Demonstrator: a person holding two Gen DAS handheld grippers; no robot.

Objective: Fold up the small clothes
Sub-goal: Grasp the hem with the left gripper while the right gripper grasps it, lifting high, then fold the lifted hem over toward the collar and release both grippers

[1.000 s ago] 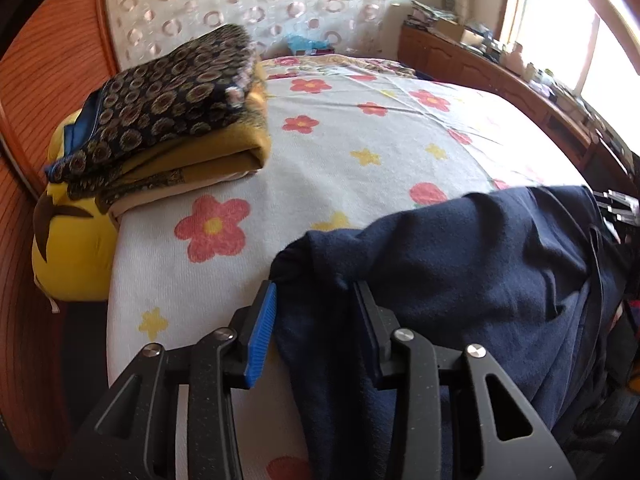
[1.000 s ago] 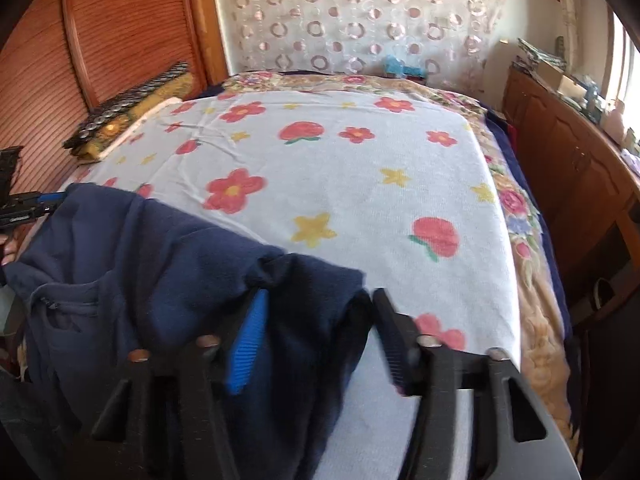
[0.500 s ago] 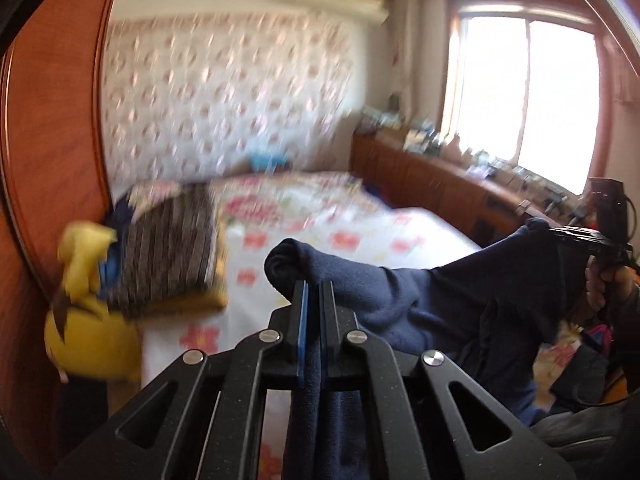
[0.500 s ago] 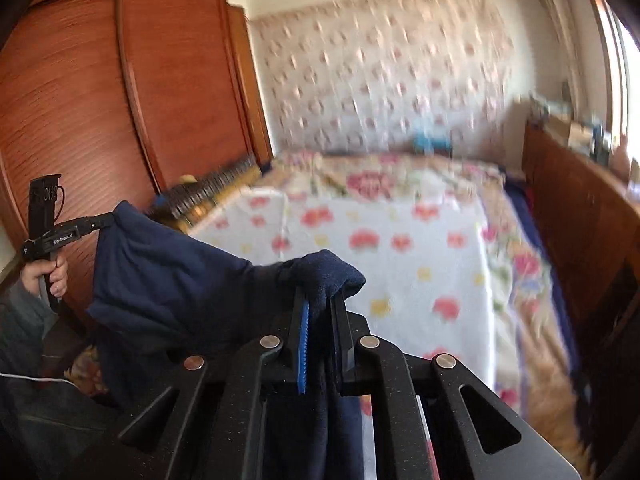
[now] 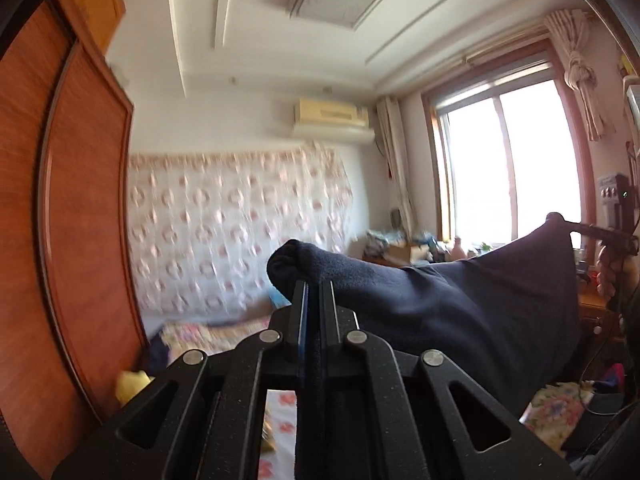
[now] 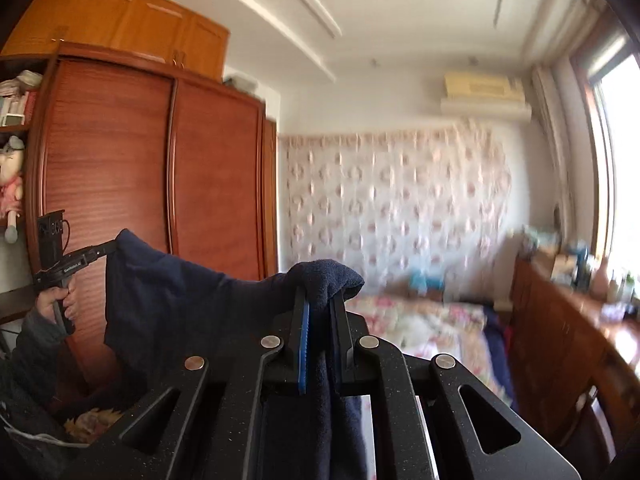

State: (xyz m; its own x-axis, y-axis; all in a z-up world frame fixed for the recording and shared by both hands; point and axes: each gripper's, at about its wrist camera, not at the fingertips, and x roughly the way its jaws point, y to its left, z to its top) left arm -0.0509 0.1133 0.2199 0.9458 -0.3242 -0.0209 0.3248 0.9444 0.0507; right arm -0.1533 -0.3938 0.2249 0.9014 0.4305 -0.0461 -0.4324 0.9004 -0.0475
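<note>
A dark navy garment (image 5: 460,308) hangs stretched in the air between my two grippers, high above the bed. My left gripper (image 5: 314,292) is shut on one corner of it. My right gripper (image 6: 320,300) is shut on the other corner (image 6: 324,280), and the cloth (image 6: 172,292) sags between them. In the left wrist view the right gripper (image 5: 600,236) shows at the far right, pinching the cloth. In the right wrist view the left gripper (image 6: 80,258) shows at the left, held by a hand.
The flowered bed (image 6: 420,320) lies low ahead. A tall wooden wardrobe (image 6: 160,176) stands on the left. A wooden sideboard (image 6: 560,312) with clutter runs under the window (image 5: 512,160) on the right. A yellow cushion (image 5: 132,384) peeks out by the wardrobe.
Both grippers have closed on the garment's corners and lifted it off the bed, tilting upward so the ceiling now shows. The cloth now hangs spread between them.
</note>
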